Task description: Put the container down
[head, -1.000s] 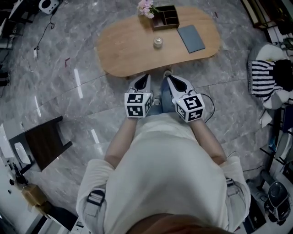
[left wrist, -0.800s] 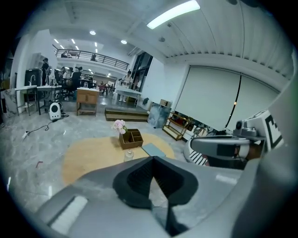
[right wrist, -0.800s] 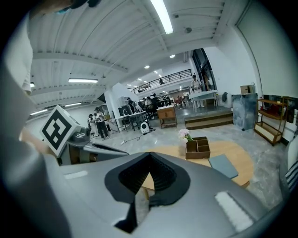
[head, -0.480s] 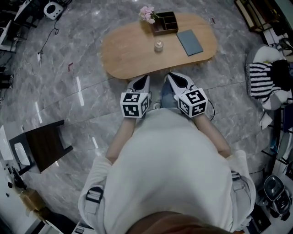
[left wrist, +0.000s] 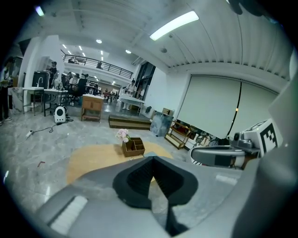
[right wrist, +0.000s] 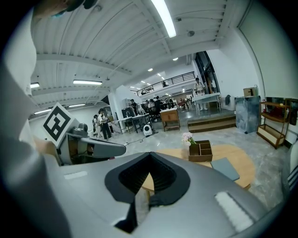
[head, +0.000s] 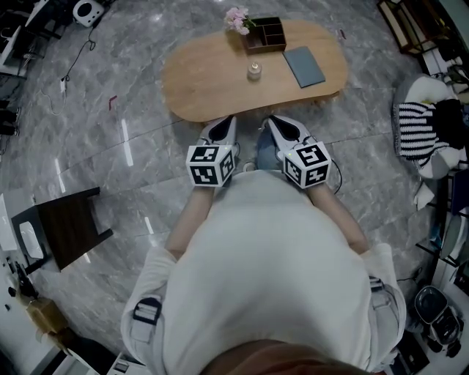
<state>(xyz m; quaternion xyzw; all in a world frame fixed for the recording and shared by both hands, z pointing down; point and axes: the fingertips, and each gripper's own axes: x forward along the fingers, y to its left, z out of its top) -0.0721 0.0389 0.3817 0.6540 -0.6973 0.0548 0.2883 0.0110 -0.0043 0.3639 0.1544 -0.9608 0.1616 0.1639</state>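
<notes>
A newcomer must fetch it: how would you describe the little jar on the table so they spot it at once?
Find the oval wooden table on the grey marble floor. Near its middle, in front of the dark compartment box and left of the flat grey-blue pad, stands the little jar. It alone is small, round and pale; its two neighbours are rectangular.

Oval wooden table [head: 205,80]; grey pad [head: 304,66]; pink flowers [head: 236,18].

Left gripper [head: 224,126] and right gripper [head: 272,126] side by side, fingers [left wrist: 135,183] closed.
</notes>
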